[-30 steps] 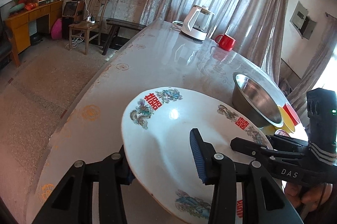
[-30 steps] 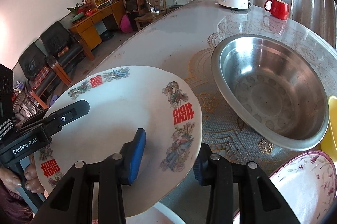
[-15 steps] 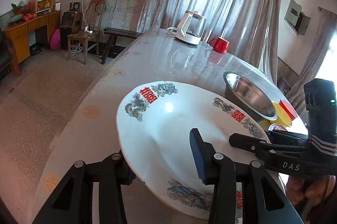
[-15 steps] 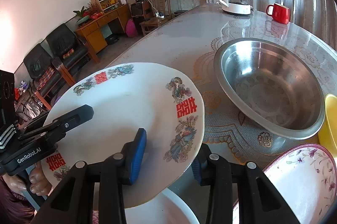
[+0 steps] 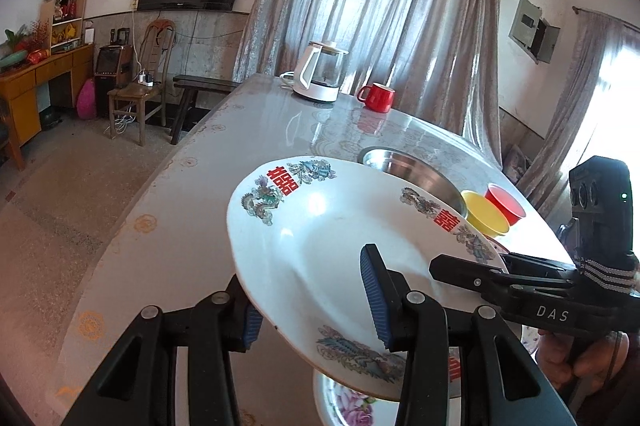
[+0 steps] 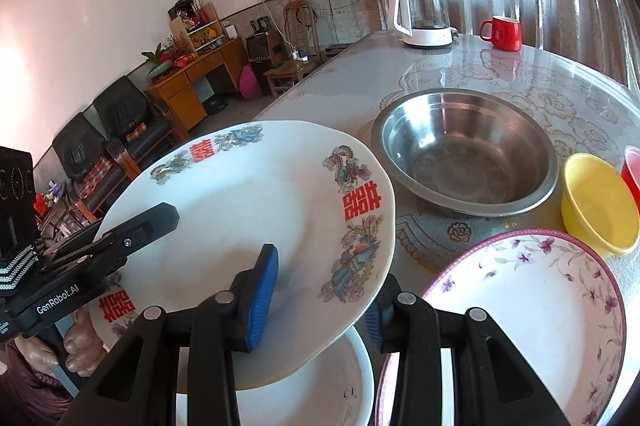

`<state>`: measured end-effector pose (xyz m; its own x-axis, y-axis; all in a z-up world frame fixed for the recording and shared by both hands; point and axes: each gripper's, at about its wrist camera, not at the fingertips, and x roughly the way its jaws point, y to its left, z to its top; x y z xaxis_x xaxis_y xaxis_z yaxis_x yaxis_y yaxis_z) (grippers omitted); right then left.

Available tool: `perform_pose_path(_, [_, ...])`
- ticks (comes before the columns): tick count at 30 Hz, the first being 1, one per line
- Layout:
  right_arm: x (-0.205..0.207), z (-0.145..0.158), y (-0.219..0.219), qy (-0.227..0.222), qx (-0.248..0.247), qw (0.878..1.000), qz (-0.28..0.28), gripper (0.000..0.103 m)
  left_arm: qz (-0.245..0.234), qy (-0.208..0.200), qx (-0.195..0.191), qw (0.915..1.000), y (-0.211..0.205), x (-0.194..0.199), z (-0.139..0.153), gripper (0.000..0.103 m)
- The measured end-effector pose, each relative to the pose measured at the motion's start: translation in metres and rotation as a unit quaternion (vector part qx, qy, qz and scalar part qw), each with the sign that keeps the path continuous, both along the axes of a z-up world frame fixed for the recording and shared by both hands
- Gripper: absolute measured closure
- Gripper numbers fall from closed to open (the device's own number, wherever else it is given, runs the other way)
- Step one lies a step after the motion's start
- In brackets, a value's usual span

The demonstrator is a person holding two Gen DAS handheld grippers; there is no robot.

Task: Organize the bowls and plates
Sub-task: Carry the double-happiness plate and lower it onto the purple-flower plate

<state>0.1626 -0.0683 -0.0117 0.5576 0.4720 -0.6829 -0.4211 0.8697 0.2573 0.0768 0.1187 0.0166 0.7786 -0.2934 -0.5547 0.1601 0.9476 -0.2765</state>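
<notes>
Where red 囍 marks its rim, plate (image 5: 320, 246) in both clamped tools: left tool (image 5: 312, 310) "GenRobot.AI", right tool (image 6: 320, 290) "DAS".

White letters reading "DAS" are showing on the black body of the right gripper (image 5: 496, 268), seen from the left wrist view. White lettering "GenRobot.AI" is showing on the black body of the left gripper (image 6: 136, 226), seen from the right wrist view. Red double-happiness characters (囍) are showing on the rim of the white round plate with dragon and phoenix motifs (image 5: 320, 238) (image 6: 248, 201), spaced between the coloured motifs.
</notes>
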Motion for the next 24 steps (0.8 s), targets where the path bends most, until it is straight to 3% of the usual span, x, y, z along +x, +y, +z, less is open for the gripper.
perform_pose_path(8, [-0.034,0.014,-0.044,-0.013,0.019,0.999,-0.033,0.064,-0.056,-0.005,-0.002,0.9984,-0.049,-0.015,0.008,0.059])
perform_pose_path(24, [-0.08,0.004,-0.144,-0.002,0.029,0.989,-0.146,0.065,-0.155,0.026,0.001,0.9877,-0.145,-0.03,0.0,0.059])
